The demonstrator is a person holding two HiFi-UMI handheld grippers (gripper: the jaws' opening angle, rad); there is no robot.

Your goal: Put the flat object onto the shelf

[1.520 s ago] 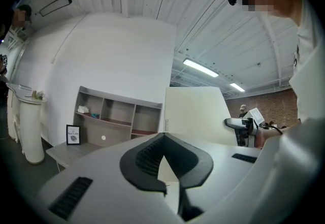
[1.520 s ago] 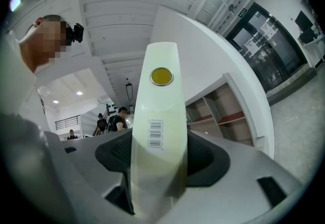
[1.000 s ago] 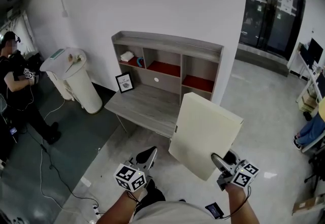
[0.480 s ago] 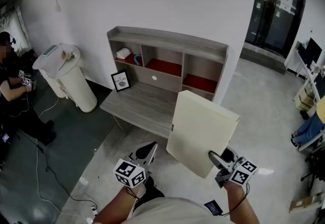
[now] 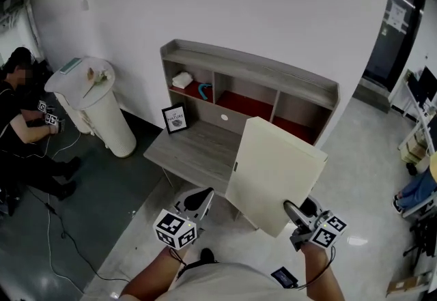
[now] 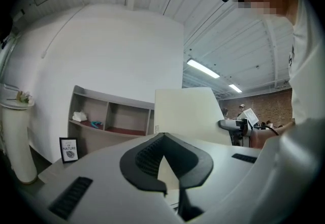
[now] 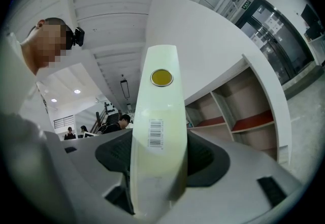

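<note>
The flat object is a large cream box [image 5: 273,170], held upright at its lower corner by my right gripper [image 5: 298,216], which is shut on it. In the right gripper view the box's edge [image 7: 155,131] stands between the jaws, showing a barcode and a round yellow sticker [image 7: 161,77]. The grey shelf unit [image 5: 252,78] with red-lined cubbies stands on a desk [image 5: 188,153] against the white wall, just beyond the box. My left gripper [image 5: 196,200] hangs low to the left of the box, shut and holding nothing. The left gripper view shows the box [image 6: 190,114] at its right.
A small framed picture [image 5: 176,118] stands on the desk. A white cloth [image 5: 181,79] and a blue item [image 5: 205,91] lie in the left cubbies. A white cylindrical bin [image 5: 102,108] stands left of the desk, and a person [image 5: 20,122] sits further left. Cables trail on the dark floor.
The desk and shelf now look closer and more centred as the view shifted. The box stays in my right gripper, slightly nearer the shelf. The left gripper has barely moved.
</note>
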